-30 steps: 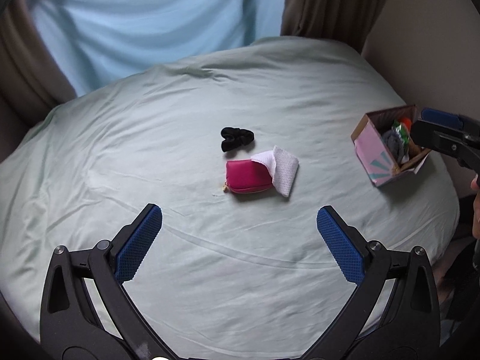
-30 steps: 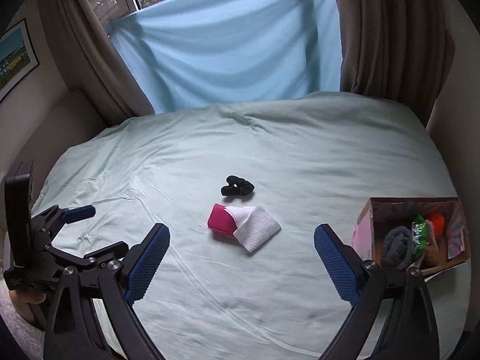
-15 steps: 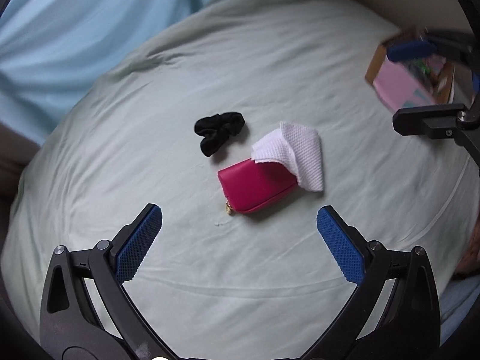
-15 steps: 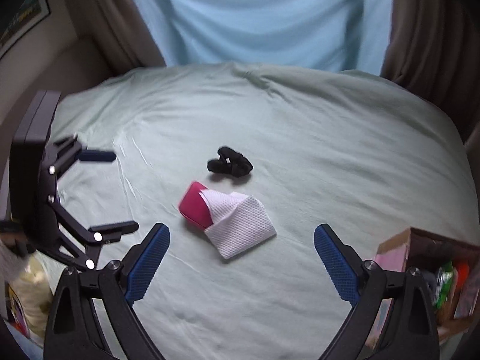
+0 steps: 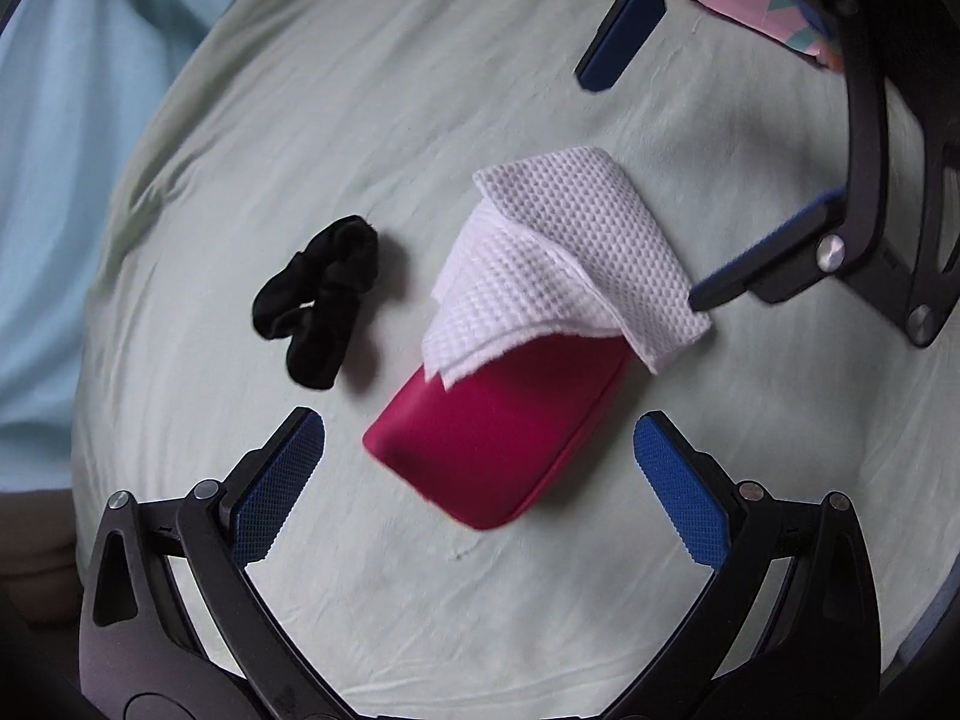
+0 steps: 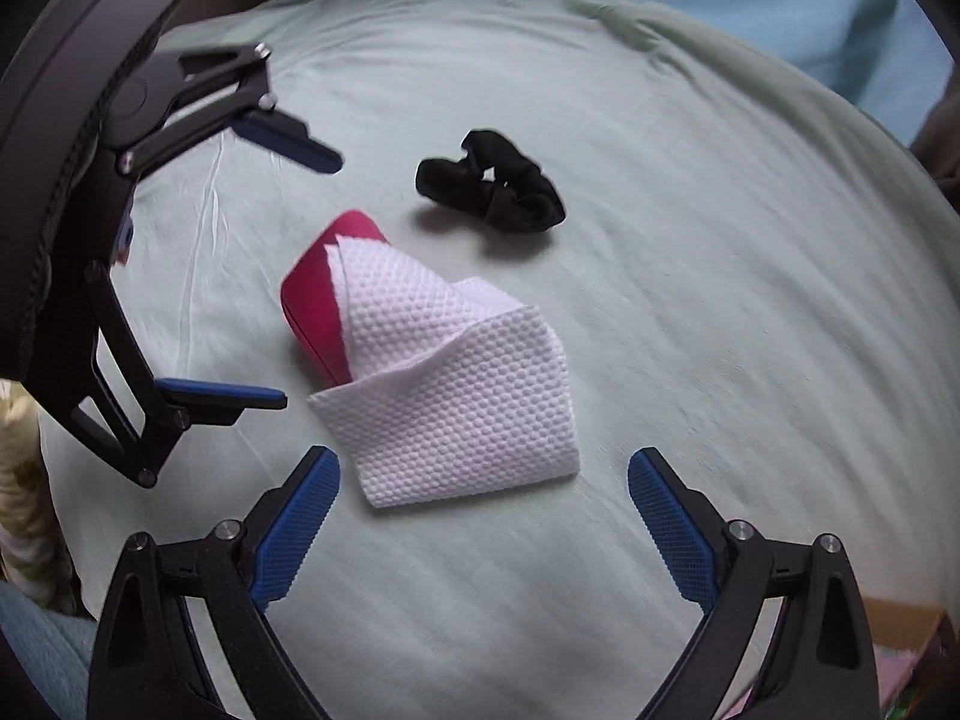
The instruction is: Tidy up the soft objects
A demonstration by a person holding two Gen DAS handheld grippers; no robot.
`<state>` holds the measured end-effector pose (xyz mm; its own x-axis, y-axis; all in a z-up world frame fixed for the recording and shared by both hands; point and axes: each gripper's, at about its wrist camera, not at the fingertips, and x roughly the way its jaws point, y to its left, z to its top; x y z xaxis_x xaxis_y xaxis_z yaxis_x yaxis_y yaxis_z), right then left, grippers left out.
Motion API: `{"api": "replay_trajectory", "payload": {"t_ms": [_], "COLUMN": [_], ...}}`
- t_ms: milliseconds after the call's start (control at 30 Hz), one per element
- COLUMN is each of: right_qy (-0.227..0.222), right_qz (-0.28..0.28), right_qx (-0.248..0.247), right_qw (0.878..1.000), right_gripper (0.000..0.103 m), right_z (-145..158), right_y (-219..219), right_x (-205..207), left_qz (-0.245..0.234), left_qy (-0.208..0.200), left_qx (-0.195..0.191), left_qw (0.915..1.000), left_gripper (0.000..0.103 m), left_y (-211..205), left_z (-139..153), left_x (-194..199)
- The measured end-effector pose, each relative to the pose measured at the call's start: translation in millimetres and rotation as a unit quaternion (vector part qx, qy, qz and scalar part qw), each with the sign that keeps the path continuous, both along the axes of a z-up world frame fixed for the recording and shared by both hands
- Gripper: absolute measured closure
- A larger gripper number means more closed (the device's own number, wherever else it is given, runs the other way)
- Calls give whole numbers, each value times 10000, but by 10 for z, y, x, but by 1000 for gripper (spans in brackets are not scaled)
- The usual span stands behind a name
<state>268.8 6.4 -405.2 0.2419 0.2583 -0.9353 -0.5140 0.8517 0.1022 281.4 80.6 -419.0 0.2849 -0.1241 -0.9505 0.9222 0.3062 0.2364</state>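
Note:
A magenta pouch (image 5: 498, 438) lies on the pale green bed, with a folded white waffle cloth (image 5: 570, 264) draped over its far end. A black scrunchie (image 5: 318, 300) lies to their left. My left gripper (image 5: 480, 468) is open, just short of the pouch's near end. My right gripper (image 6: 483, 501) is open, low over the near edge of the white cloth (image 6: 456, 402); the pouch (image 6: 318, 300) and scrunchie (image 6: 492, 180) lie beyond it. Each gripper shows in the other's view, the right one (image 5: 654, 180) and the left one (image 6: 300, 276).
The pink cardboard box (image 5: 774, 6) sits at the top right of the left wrist view, mostly hidden by the right gripper; its corner (image 6: 900, 654) shows at the bottom right of the right wrist view. A light blue curtain (image 5: 72, 120) hangs behind the bed.
Both grippers have moved down and in toward the pouch and cloth, which now look much larger. The objects have not moved. Both grippers stay open.

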Motion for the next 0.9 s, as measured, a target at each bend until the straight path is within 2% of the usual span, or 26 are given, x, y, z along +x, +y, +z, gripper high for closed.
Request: {"api": "replay_trajectory", "payload": {"t_ms": [167,267,300,333,367,467,533,667,900], "right_qy": [137,371,465,453,444,404,432,467,363], "right_qz": [257,357,403,414,419,364,201,-167,-668], "right_qx": [-5,-54,-68,-81,-81,-123,-107,-1,247], "right_qw": [9996,9987,9981,9981,9981,9984,9988,9988,9968], "right_gripper": [8,26,36,38,39,53,75,84,92], "right_z": [-177,-299,-341,-355,-356,-332,-309,-252,-68], "right_y": [28,87,109,118,122,94,47,-72,-113], "right_x": [117,181,195,208,215,226,257,273,211], "left_qz": [-249,-248,-284,-306,-329,-444,-502,-377,80], "left_qy": [247,294,249,237,273,341,314,324,430], "left_qx": [111,349,366,366,366,333,333,285,154], "left_qw": [9993,9986,9986,9986,9984,9979,9977,9984,9989], "left_gripper": [1,9,12,21,24,39,46,56,62], "left_y": [-126,-162,-167,-170,-175,-183,-193,-197,-82], "left_z": [-199,-348,-364,-368,-369,-352,-340,-288,-117], "left_x": [43,71,65,67,74,59,27,4,-75]}}
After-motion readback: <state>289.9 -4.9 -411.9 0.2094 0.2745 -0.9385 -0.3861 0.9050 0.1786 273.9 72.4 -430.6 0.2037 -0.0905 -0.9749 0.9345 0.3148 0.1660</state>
